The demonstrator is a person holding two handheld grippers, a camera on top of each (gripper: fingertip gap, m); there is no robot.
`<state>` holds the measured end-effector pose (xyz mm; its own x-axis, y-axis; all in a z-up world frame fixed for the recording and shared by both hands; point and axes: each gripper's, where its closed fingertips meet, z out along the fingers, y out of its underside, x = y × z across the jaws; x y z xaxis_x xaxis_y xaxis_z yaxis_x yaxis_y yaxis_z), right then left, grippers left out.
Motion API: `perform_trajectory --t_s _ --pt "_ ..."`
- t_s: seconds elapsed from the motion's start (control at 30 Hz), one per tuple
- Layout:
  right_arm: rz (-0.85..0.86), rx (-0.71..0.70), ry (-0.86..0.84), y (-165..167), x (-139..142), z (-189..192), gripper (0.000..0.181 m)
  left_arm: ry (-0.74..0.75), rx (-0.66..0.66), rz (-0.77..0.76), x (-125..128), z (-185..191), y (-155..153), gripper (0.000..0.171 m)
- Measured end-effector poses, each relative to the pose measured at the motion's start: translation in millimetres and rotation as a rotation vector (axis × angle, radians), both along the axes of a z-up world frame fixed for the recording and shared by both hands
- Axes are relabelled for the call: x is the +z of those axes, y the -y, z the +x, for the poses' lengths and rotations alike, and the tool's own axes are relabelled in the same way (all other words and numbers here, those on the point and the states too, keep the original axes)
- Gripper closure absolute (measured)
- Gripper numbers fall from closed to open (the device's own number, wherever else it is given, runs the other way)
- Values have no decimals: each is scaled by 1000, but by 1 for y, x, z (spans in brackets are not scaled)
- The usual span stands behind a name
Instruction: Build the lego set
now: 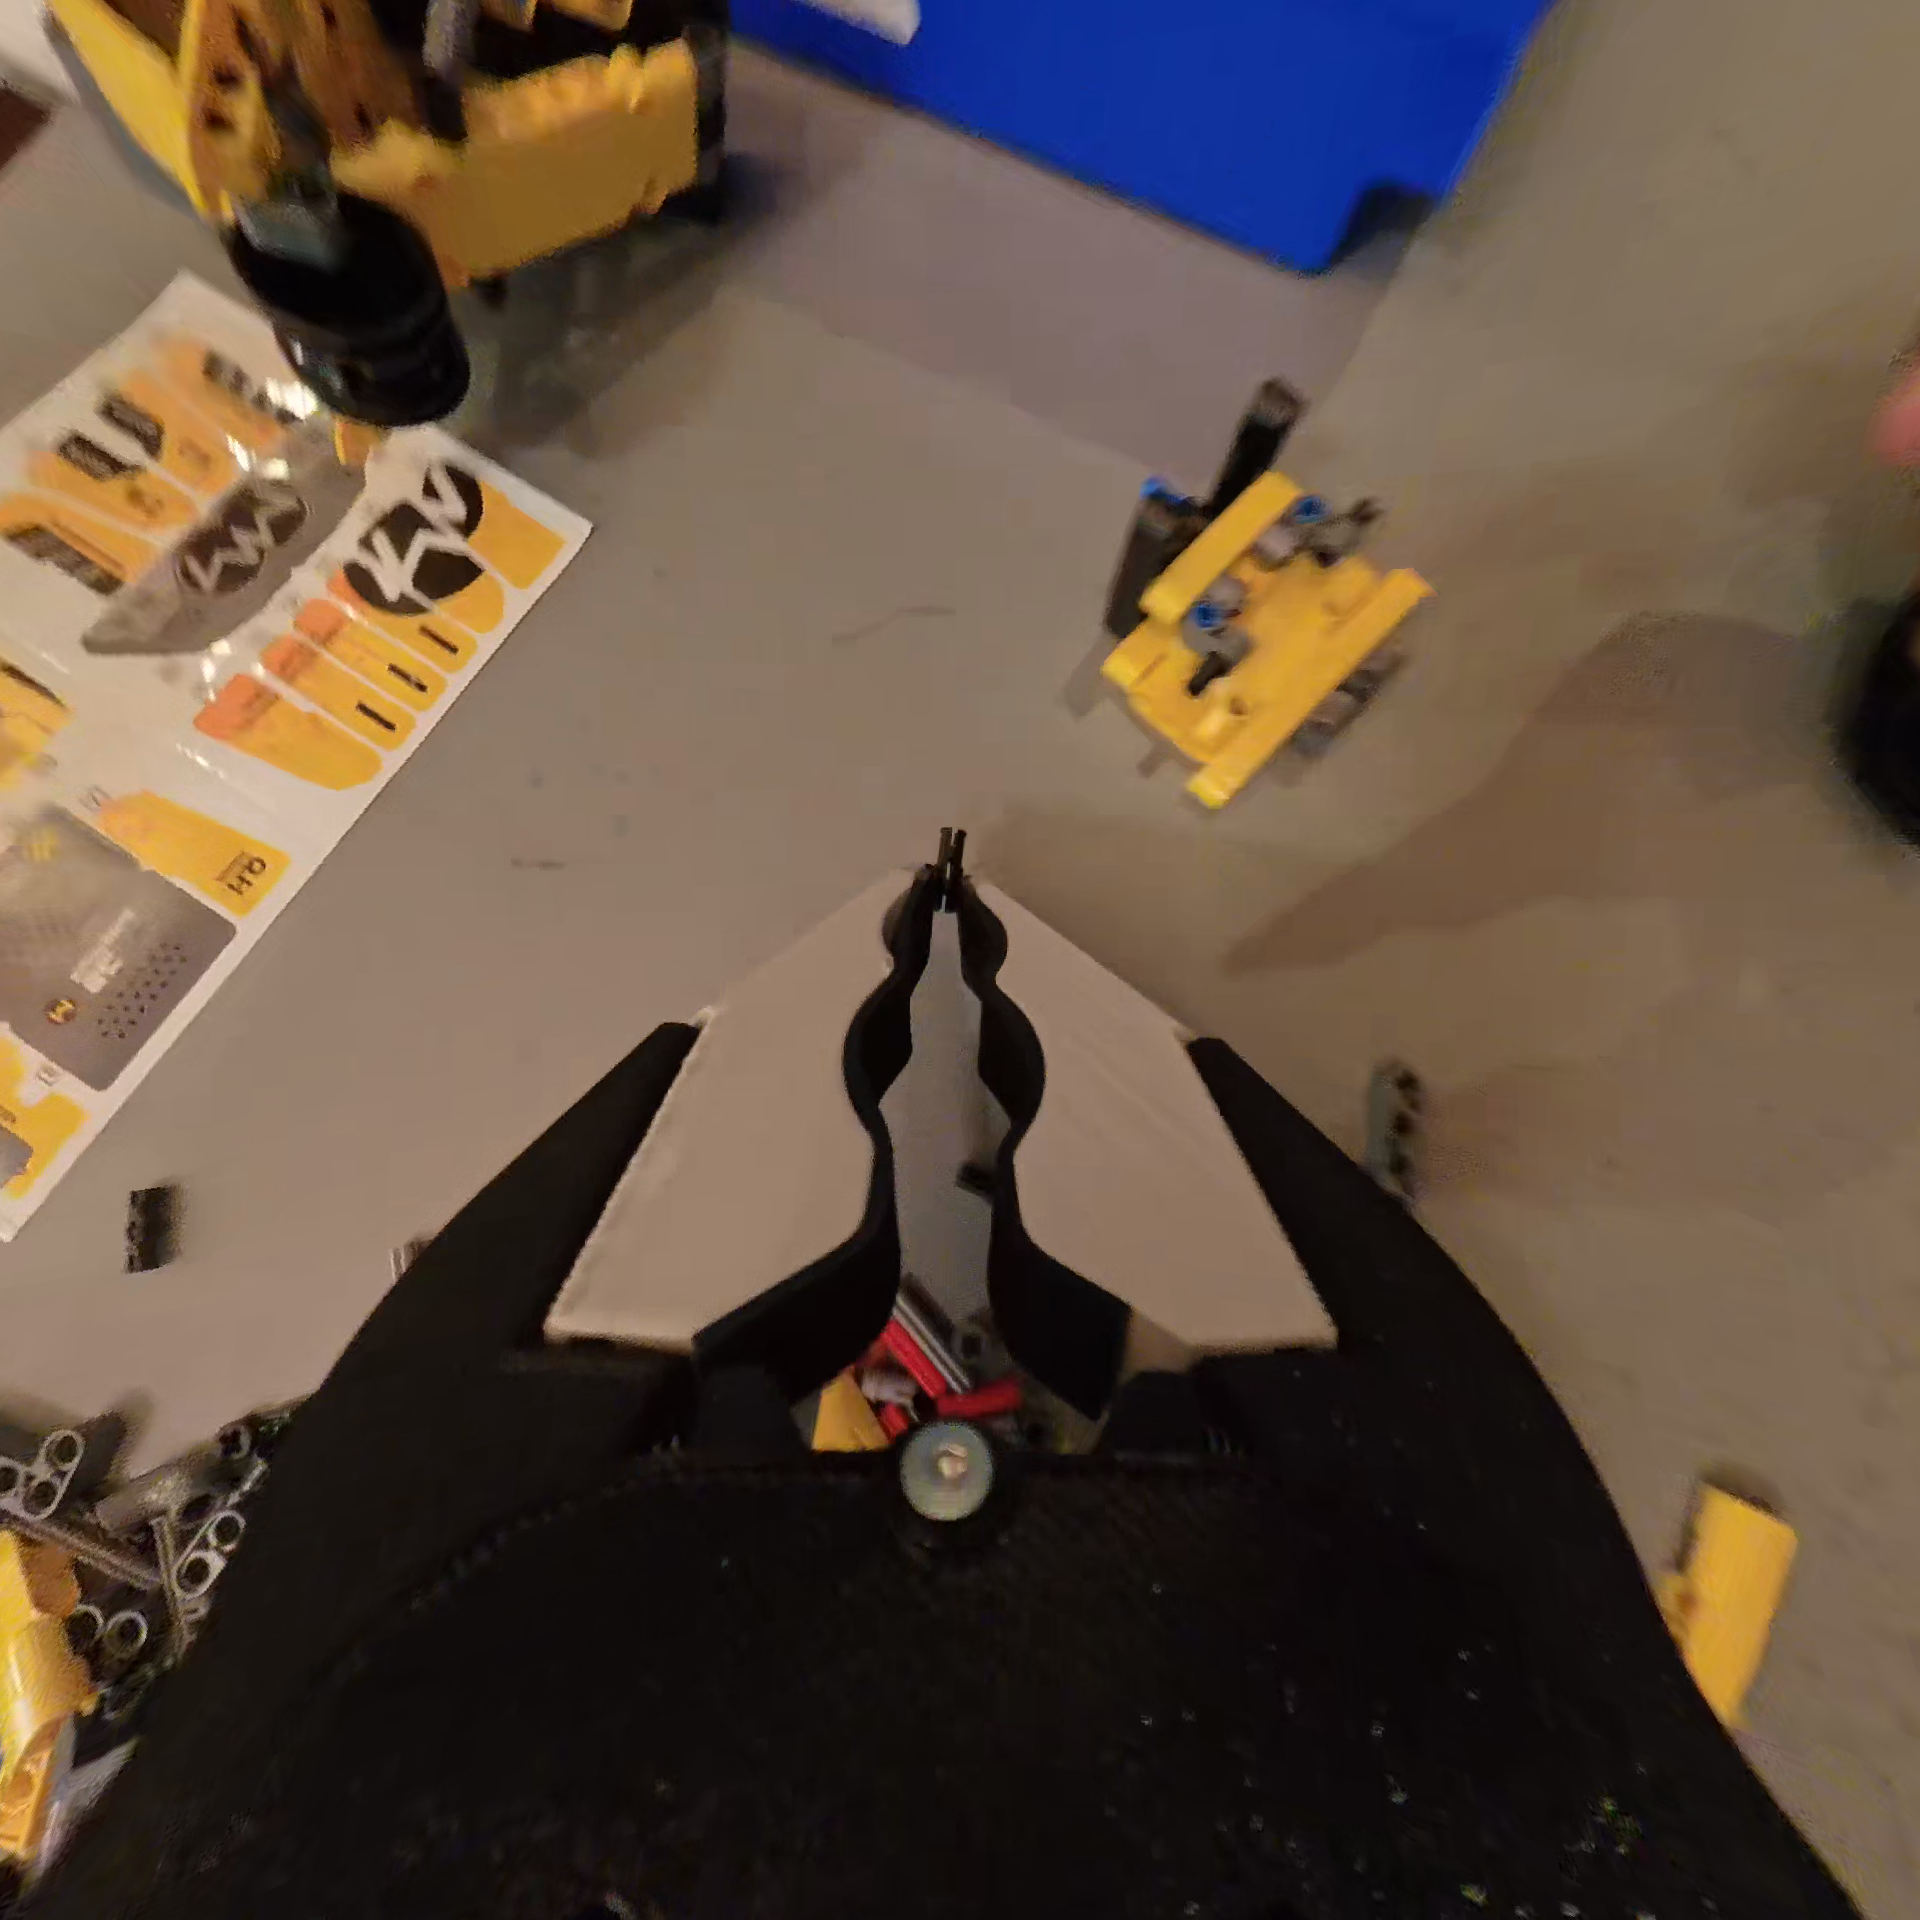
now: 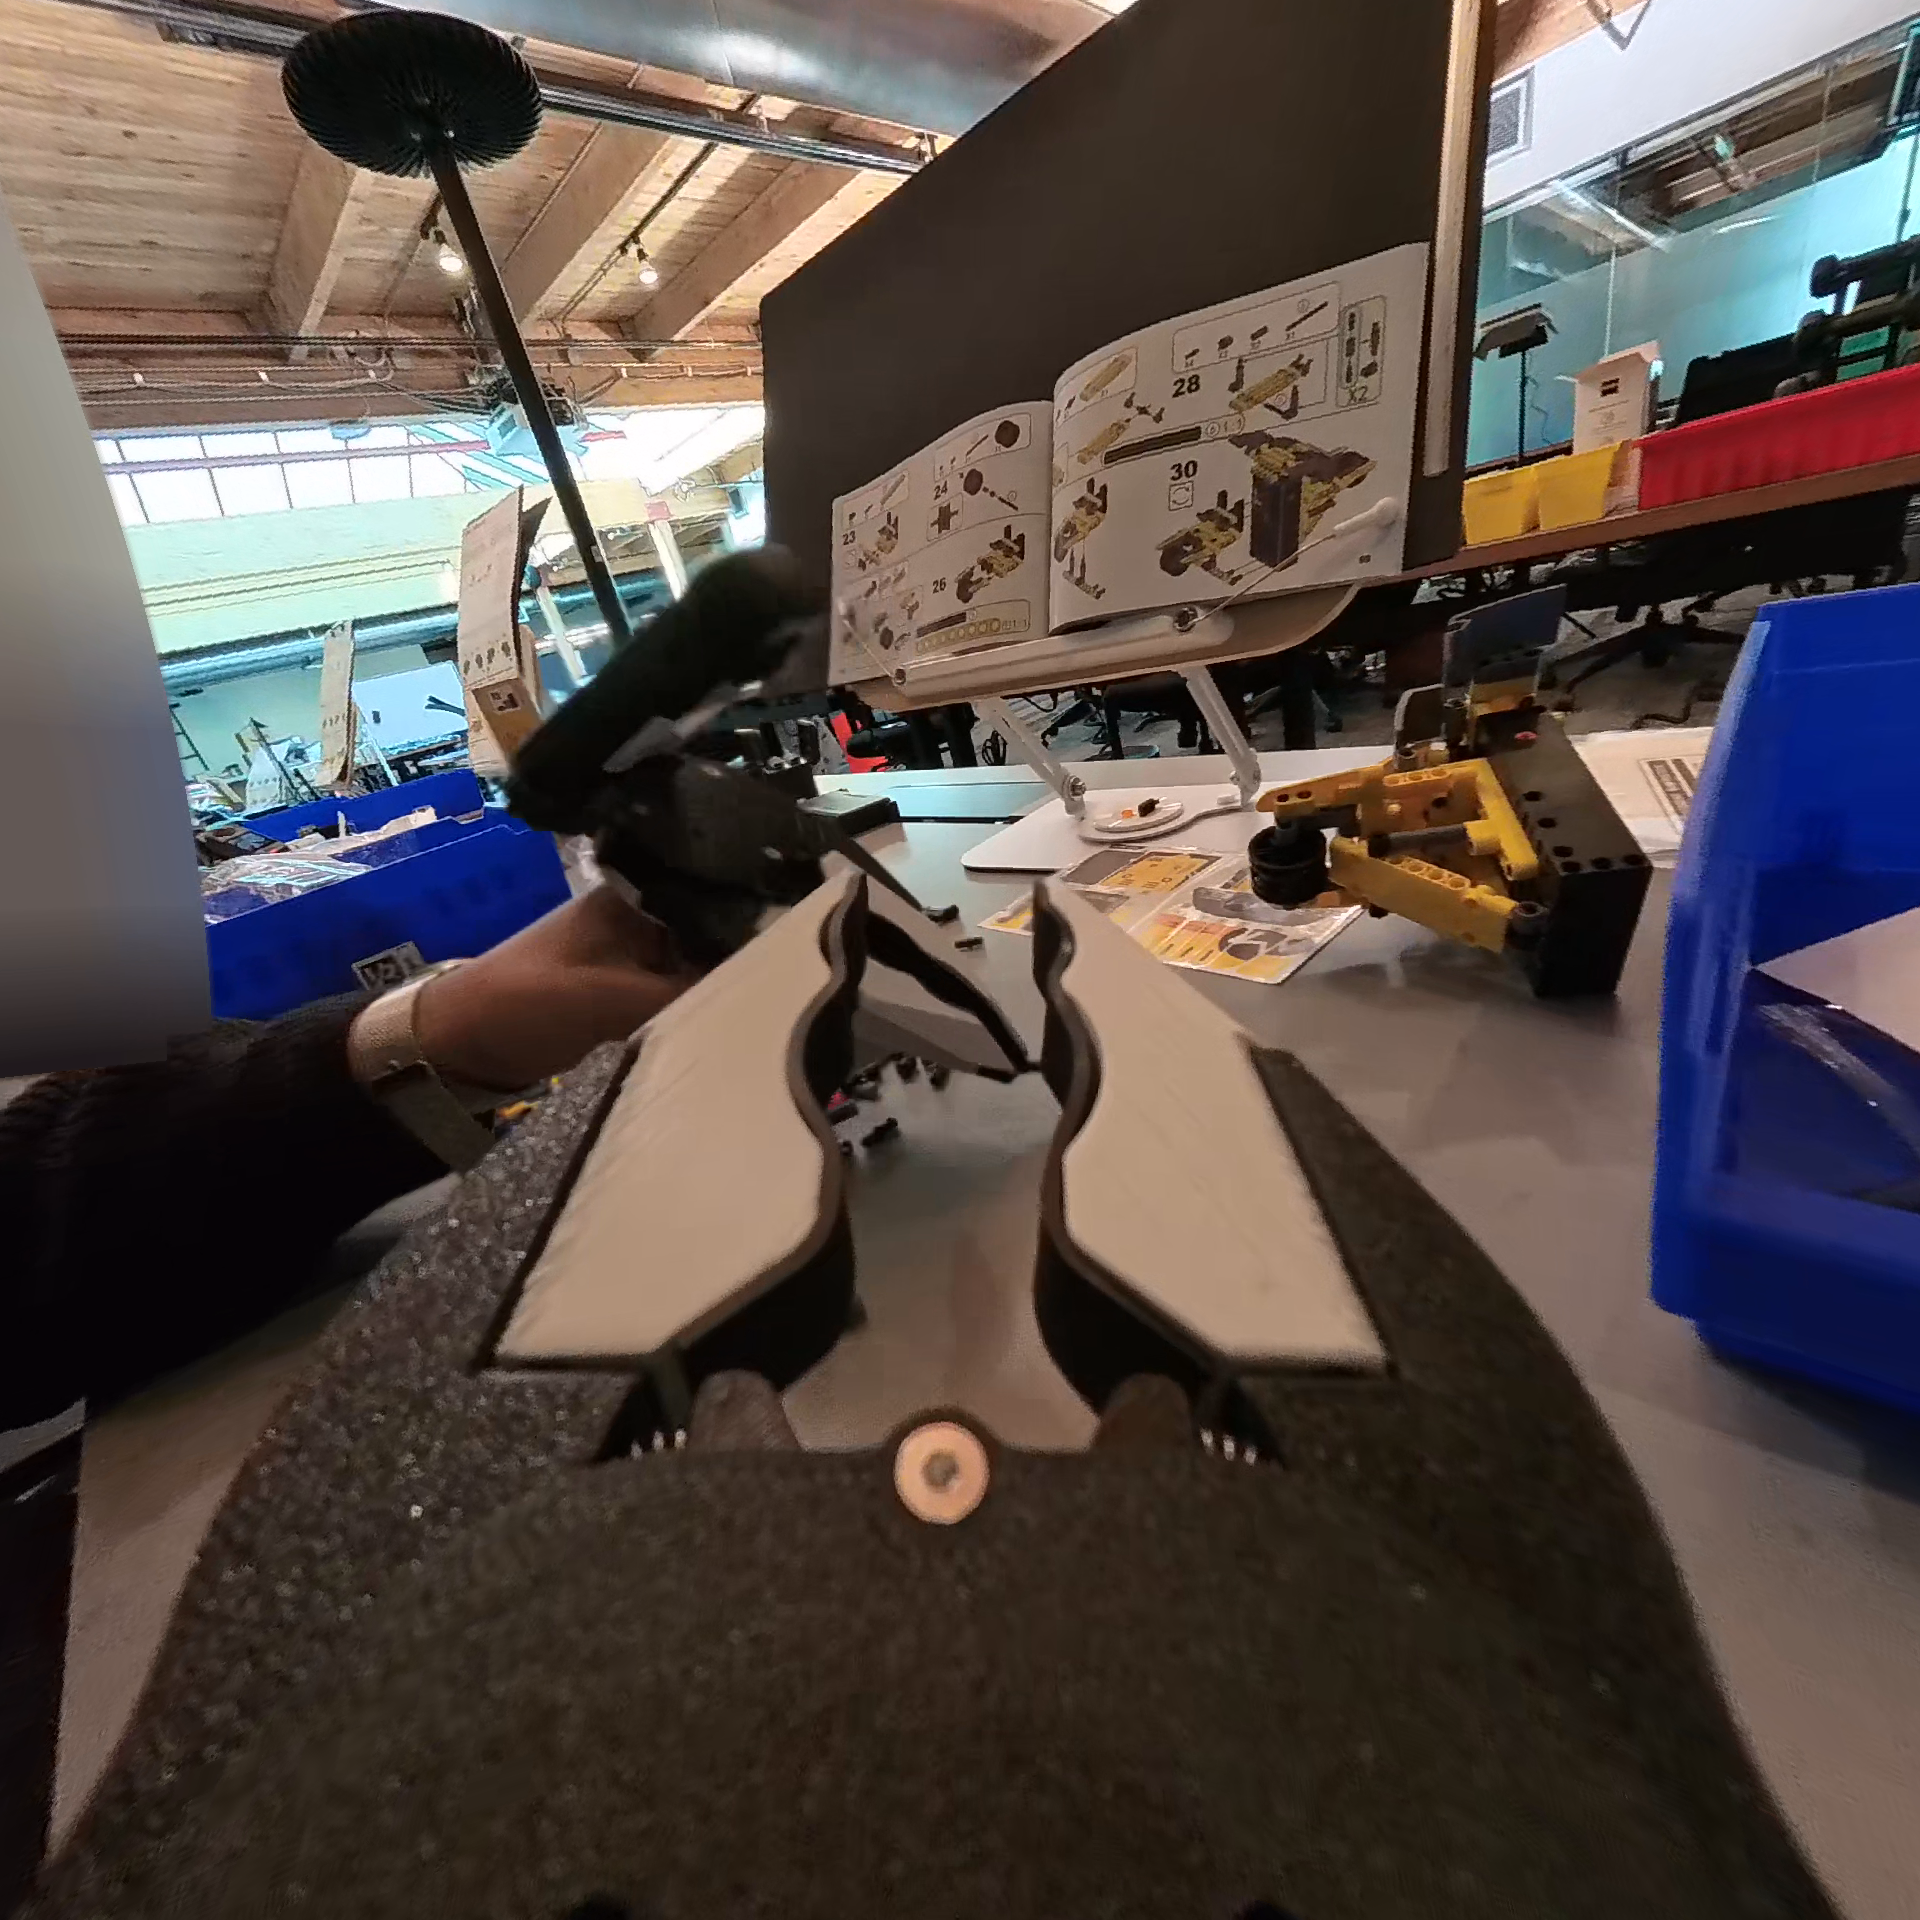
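Observation:
My left gripper (image 1: 948, 883) is shut on a small black pin (image 1: 949, 850) that sticks out past its tips, held above the grey table (image 1: 790, 665). It also shows in the right wrist view (image 2: 1023, 1070), held by a person's hand (image 2: 540, 977), with its tips low between my right fingers. My right gripper (image 2: 948, 904) is open and empty above the table. A small yellow brick assembly (image 1: 1262, 634) with blue and grey pins lies ahead to the right of the left gripper. Several loose black pins (image 2: 883, 1081) lie under the right gripper.
A yellow and black brick model (image 2: 1455, 852) stands at the back, also in the left wrist view (image 1: 447, 135). Sticker sheets (image 1: 260, 623) lie left. A blue bin (image 2: 1787, 987) stands right. An open instruction booklet (image 2: 1132, 499) rests on a stand. A parts pile (image 1: 83, 1507) lies near left. There is about 15 cm between the tips of the two grippers.

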<state>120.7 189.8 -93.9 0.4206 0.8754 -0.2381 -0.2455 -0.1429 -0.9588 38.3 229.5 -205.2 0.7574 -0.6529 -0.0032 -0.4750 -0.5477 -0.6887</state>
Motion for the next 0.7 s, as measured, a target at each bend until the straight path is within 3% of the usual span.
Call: perform_trajectory --t_s 0.13,0.23,0.33,0.47,0.7 --pt "-74 143 42 13 -8 -11 162 100 -143 188 52 11 38 171" --pt "-186 275 149 27 -28 -28 146 61 -214 372 76 6 72 171" --pt "-255 393 204 46 -38 -46 132 23 -246 456 77 1 104 171" --pt "-335 529 209 68 -43 -66 150 -43 -247 519 70 -3 128 171" --pt "-460 687 204 94 -51 -86 163 -118 -259 529 54 -1 139 171"
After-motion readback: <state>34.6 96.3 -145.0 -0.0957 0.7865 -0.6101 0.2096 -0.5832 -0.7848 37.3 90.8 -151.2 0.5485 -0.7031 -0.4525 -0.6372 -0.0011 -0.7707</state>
